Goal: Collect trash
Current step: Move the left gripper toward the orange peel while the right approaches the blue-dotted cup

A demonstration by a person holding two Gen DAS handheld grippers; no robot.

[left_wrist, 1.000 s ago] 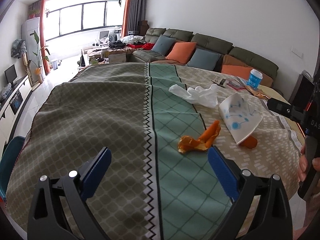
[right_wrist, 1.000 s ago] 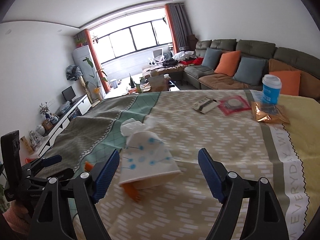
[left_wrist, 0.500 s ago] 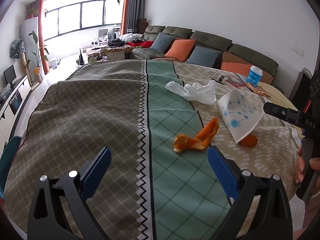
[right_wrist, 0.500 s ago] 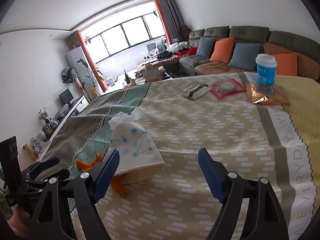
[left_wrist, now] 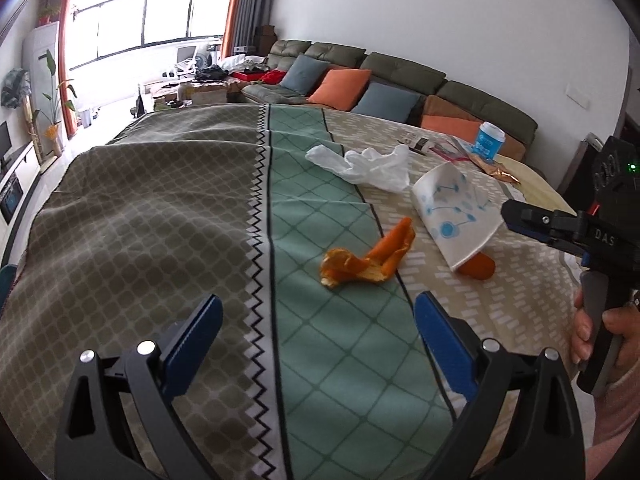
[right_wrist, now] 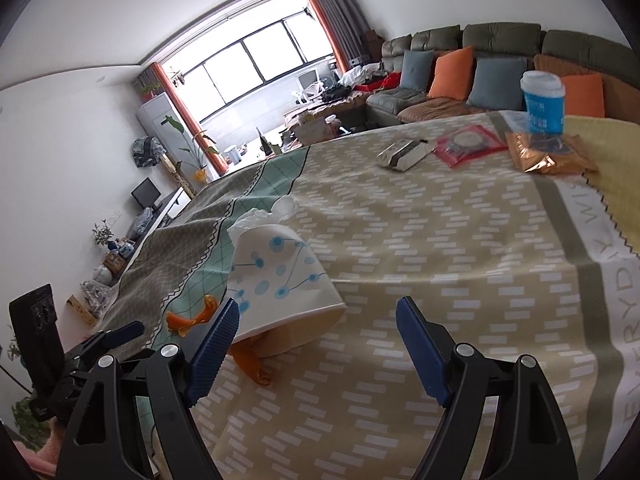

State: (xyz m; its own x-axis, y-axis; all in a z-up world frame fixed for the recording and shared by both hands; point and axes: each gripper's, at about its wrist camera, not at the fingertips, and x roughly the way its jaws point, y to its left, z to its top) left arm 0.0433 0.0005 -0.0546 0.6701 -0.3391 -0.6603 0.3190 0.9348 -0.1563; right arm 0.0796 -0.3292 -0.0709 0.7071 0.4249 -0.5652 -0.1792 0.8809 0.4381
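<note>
The right tool (right_wrist: pixel 316 330) is held spread and empty just before a tipped paper cup (right_wrist: pixel 280 280) on the tabletop (right_wrist: pixel 460 248); the left tool (left_wrist: pixel 316 326), likewise spread, faces orange peel (left_wrist: pixel 366 256). The cup looks light and crushable, best pinched across its rim.

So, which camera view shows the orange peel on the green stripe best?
The left wrist view: the orange peel lies whole and unobstructed on the green stripe. In the right wrist view the peel is small, and the right gripper's finger hides part of it.
</note>
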